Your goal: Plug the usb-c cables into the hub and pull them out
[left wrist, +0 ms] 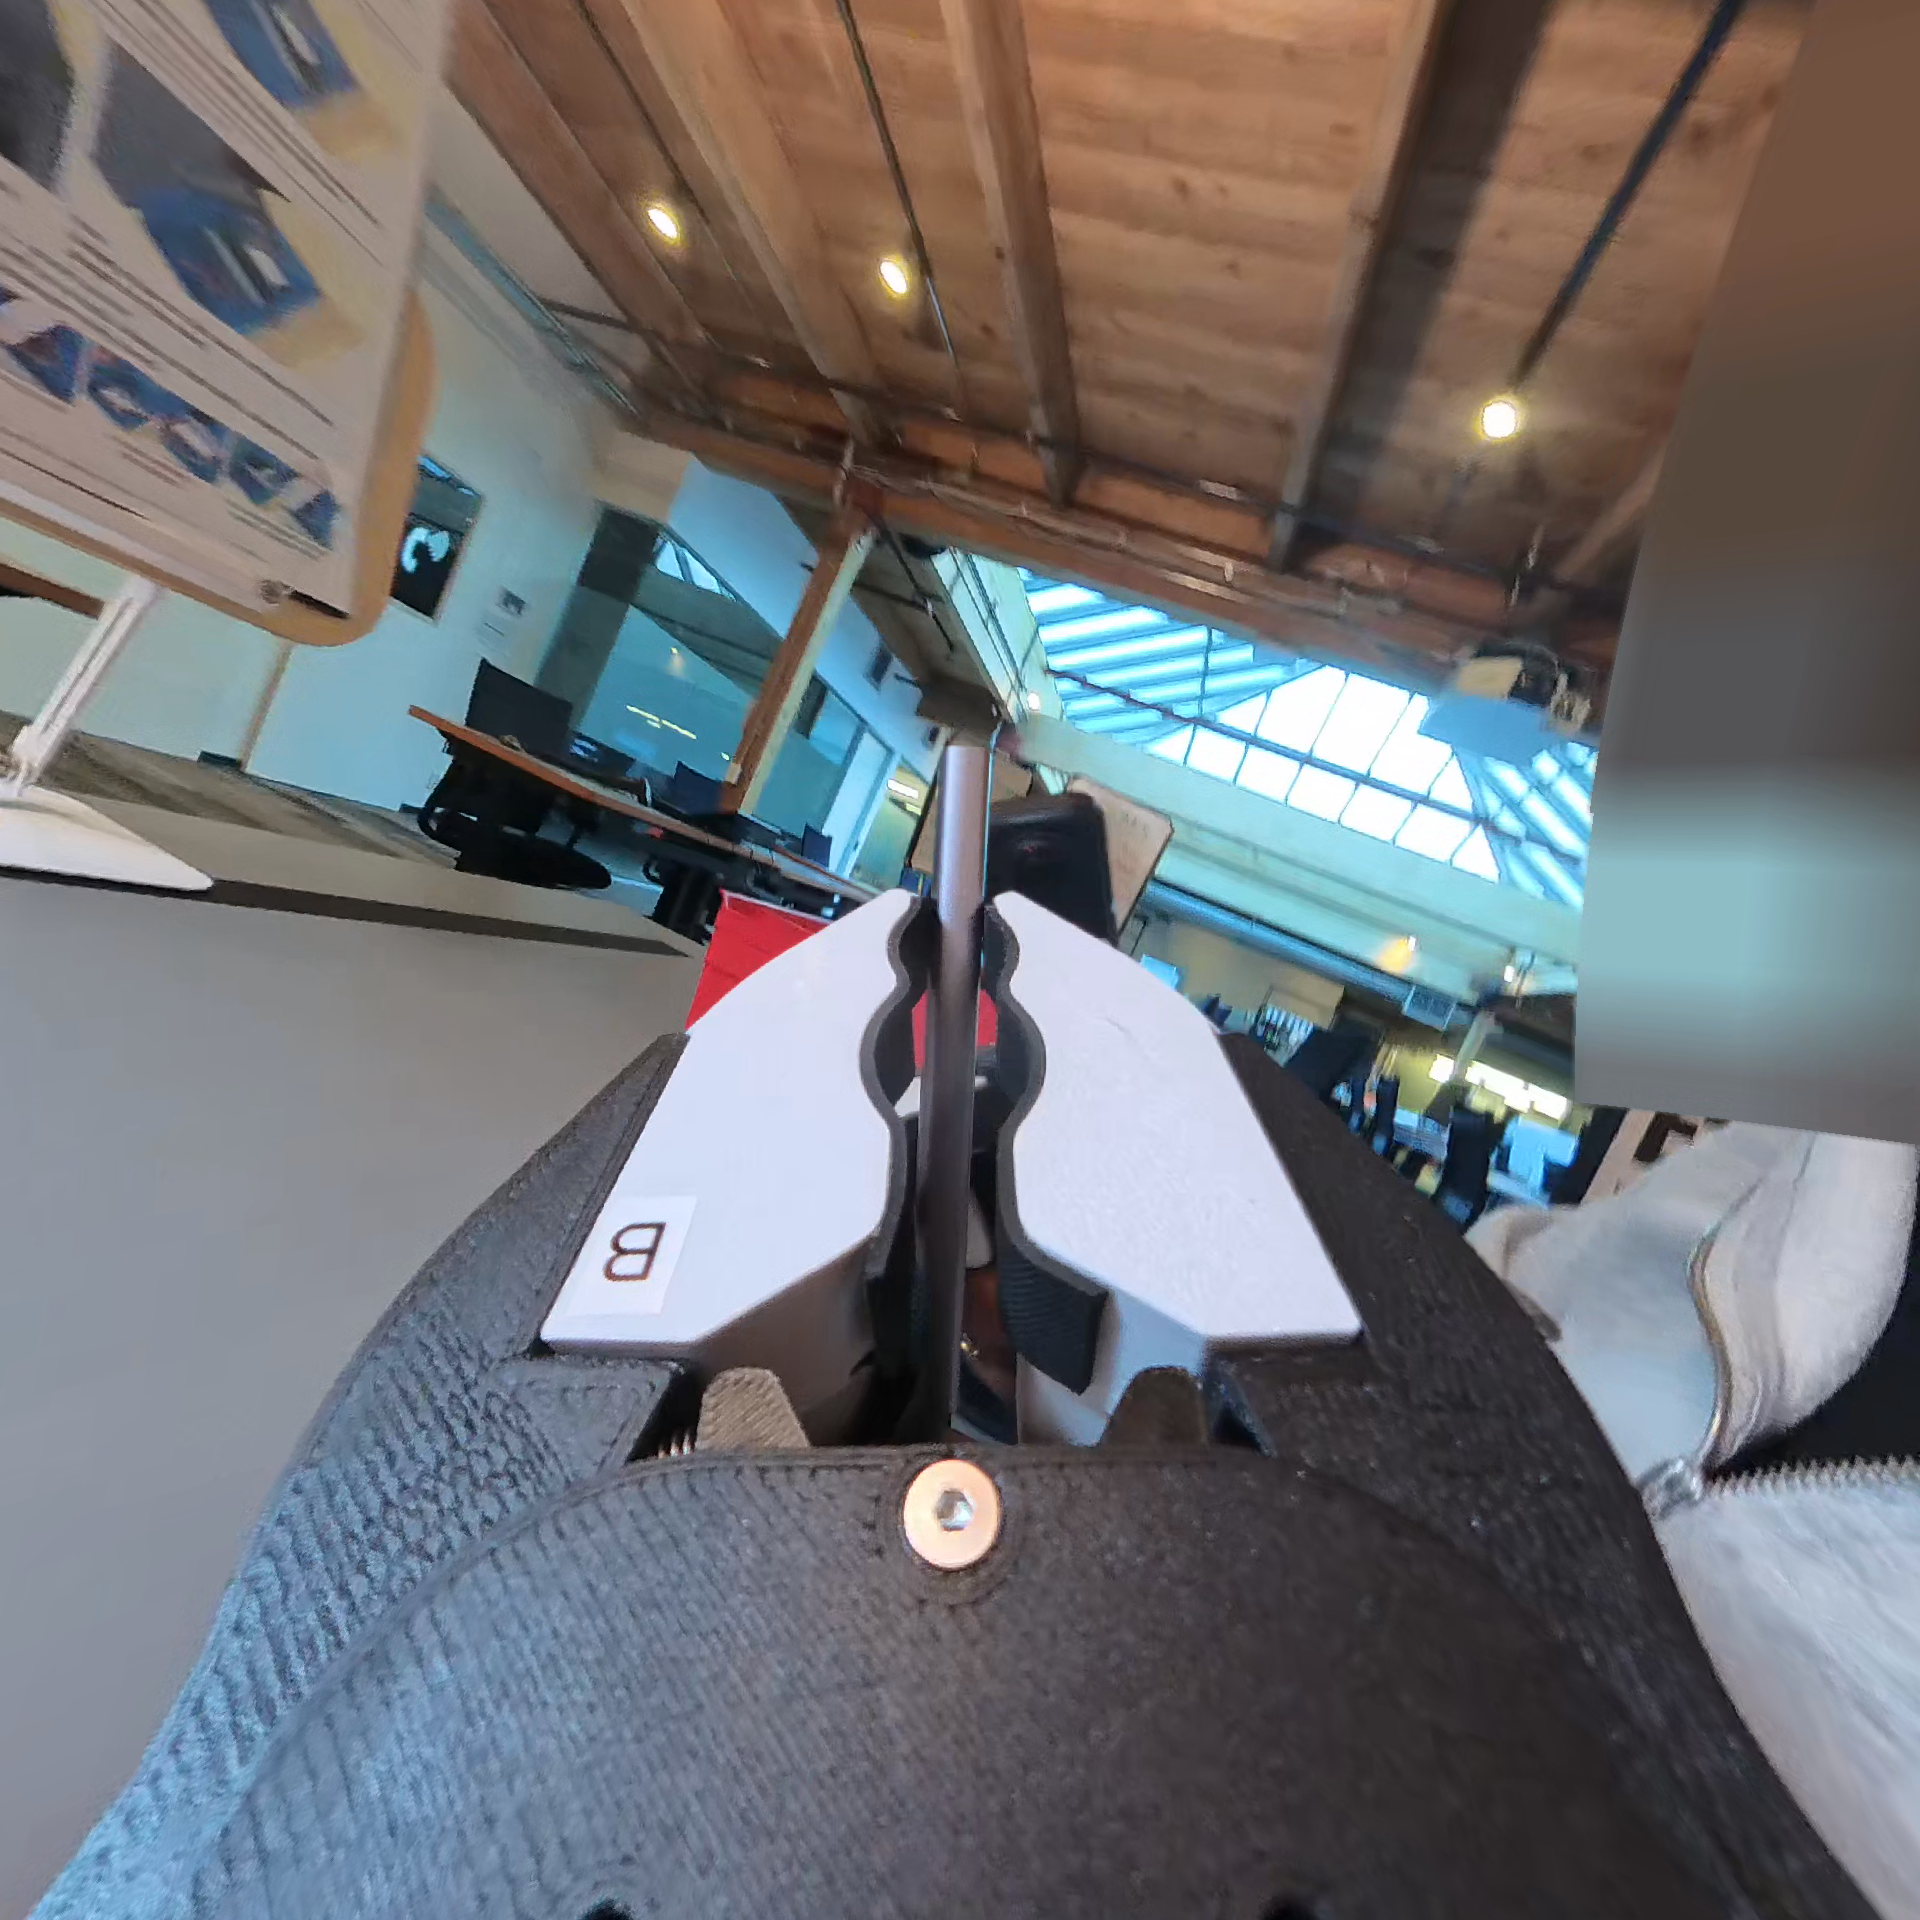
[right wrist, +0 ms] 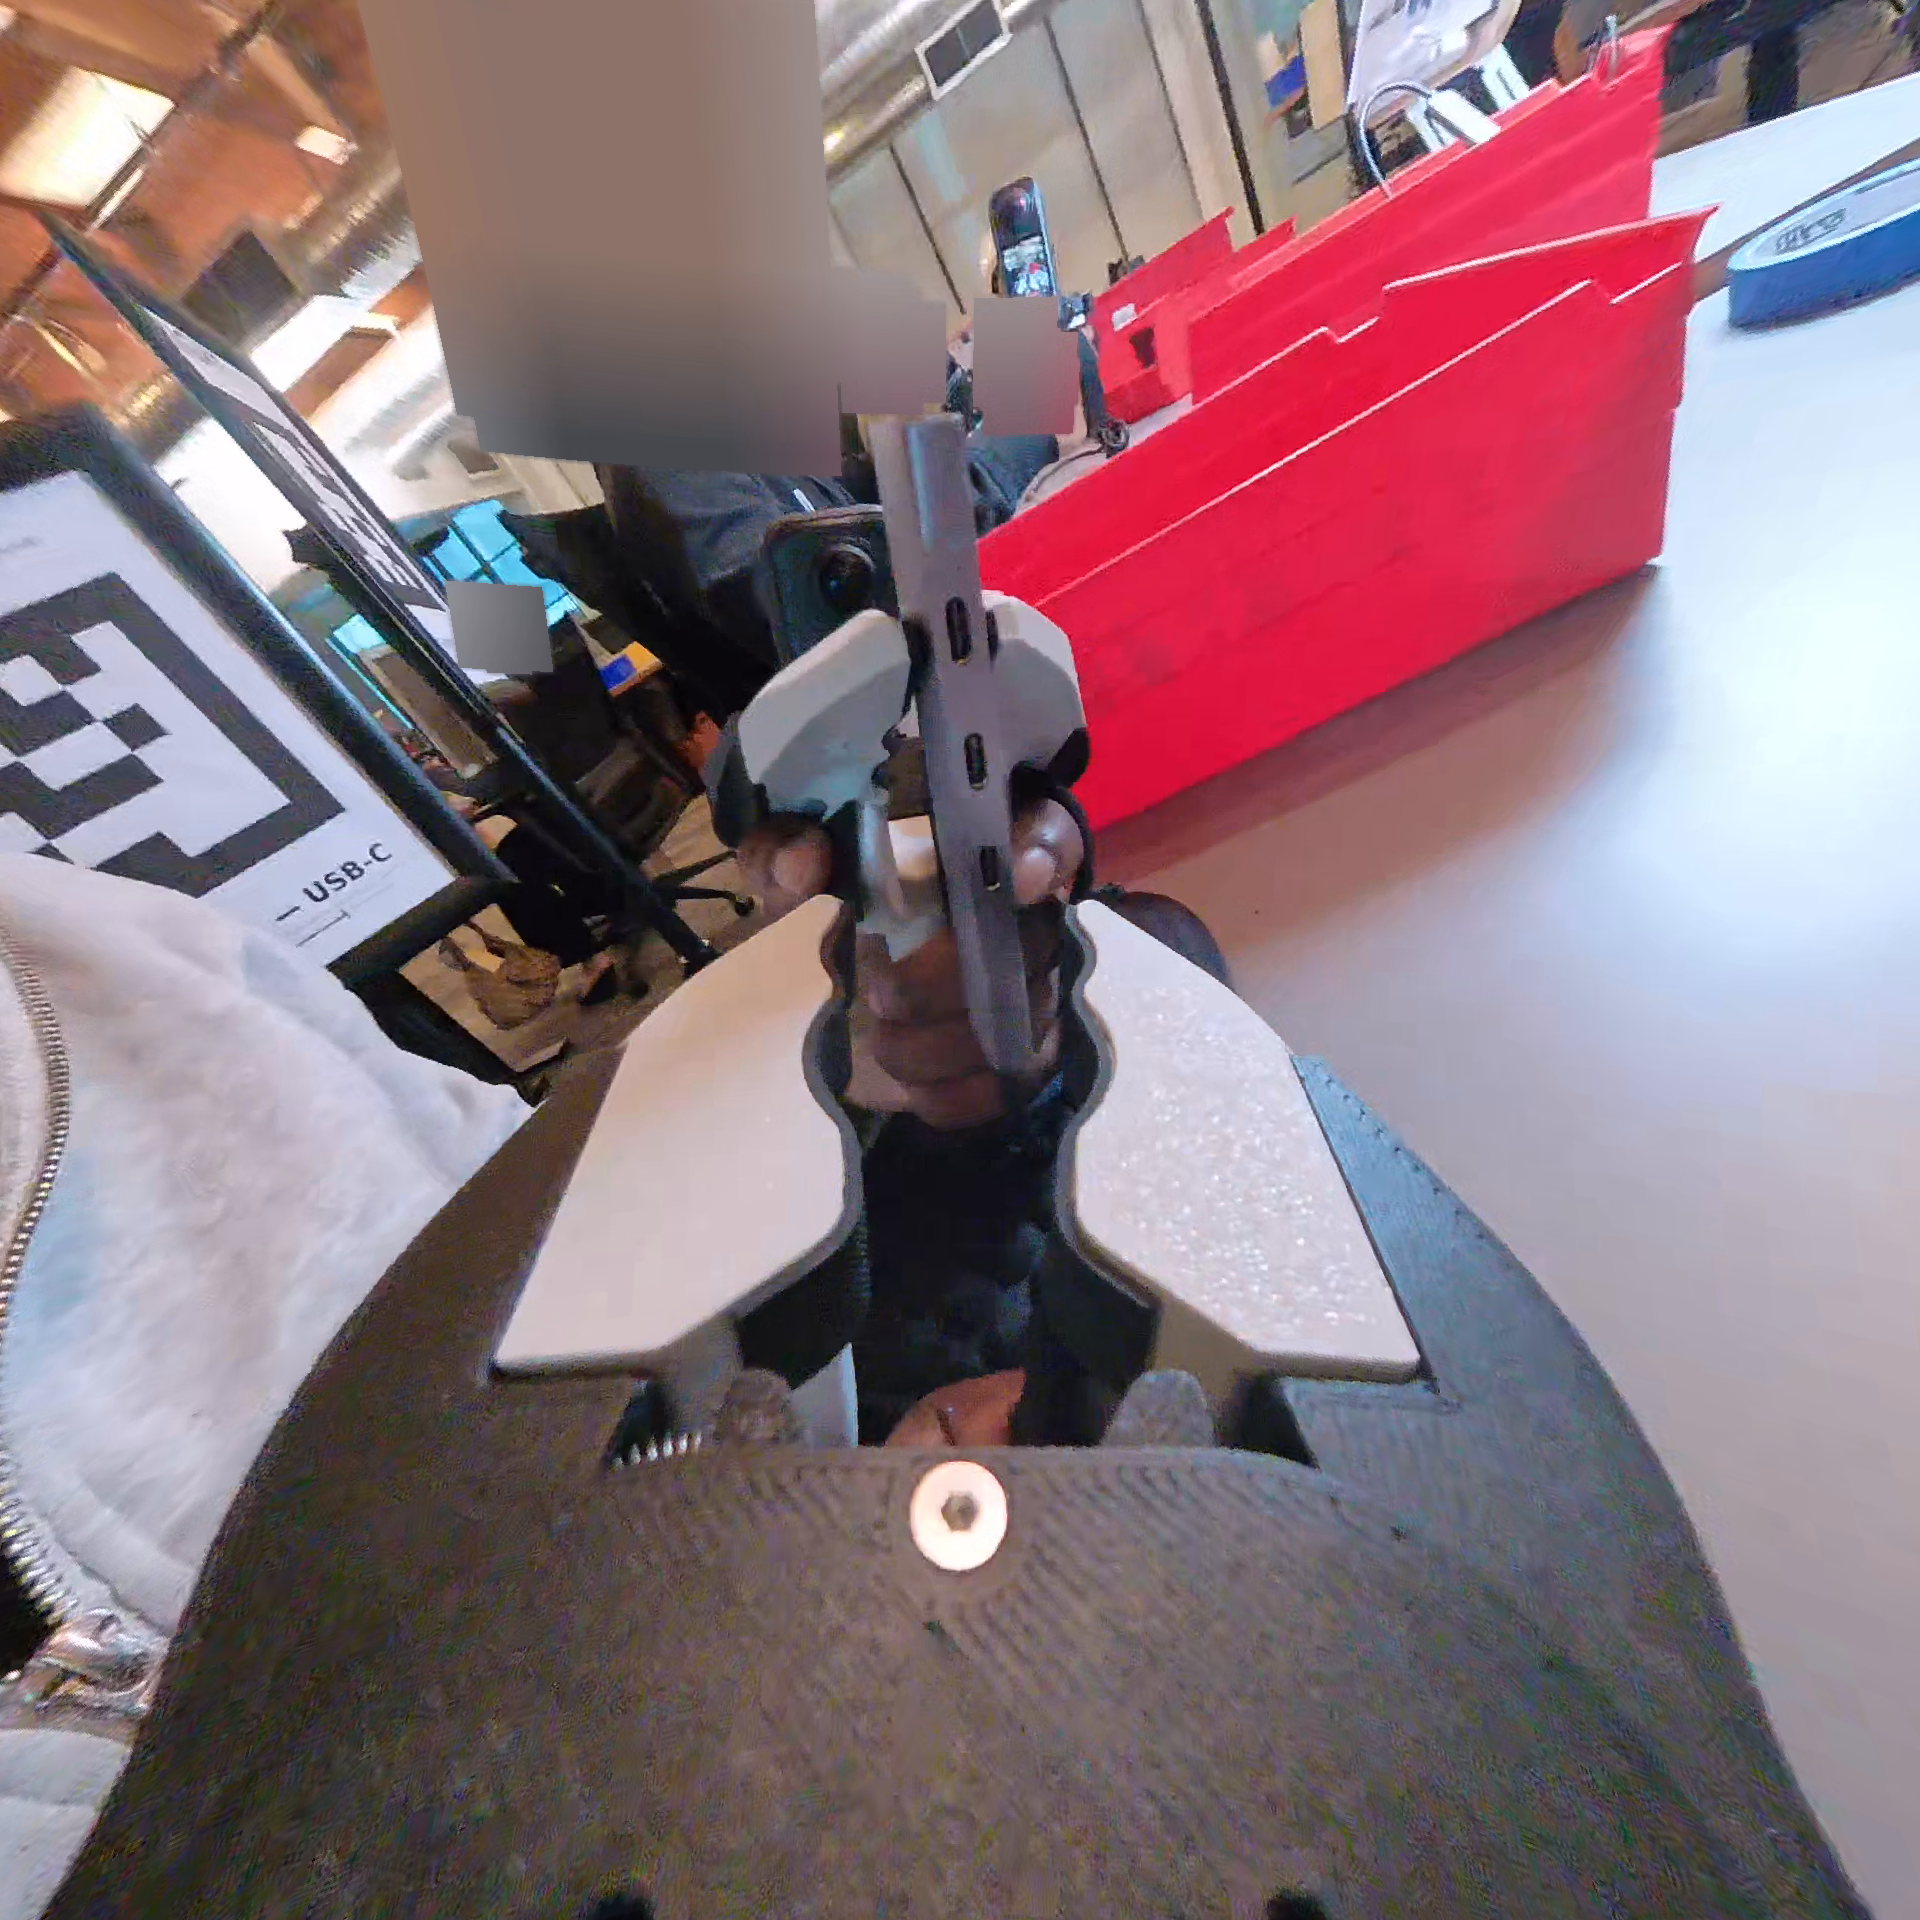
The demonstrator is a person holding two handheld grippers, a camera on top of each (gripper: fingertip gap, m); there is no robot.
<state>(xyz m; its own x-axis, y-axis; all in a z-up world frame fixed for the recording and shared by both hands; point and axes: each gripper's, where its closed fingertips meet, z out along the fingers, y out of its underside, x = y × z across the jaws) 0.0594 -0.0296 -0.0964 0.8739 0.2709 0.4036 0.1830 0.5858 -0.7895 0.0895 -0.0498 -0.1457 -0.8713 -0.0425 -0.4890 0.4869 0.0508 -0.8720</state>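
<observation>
Grey table [right wrist: 1621, 935], red bins [right wrist: 1351, 540]; wooden ceiling [left wrist: 1143, 260] overhead.

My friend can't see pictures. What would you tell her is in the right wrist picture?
The other gripper, the left one, holds a thin dark hub upright, its row of small ports facing the camera. The right gripper in front is open and empty. Red bins and blue tape sit on the grey table.
</observation>
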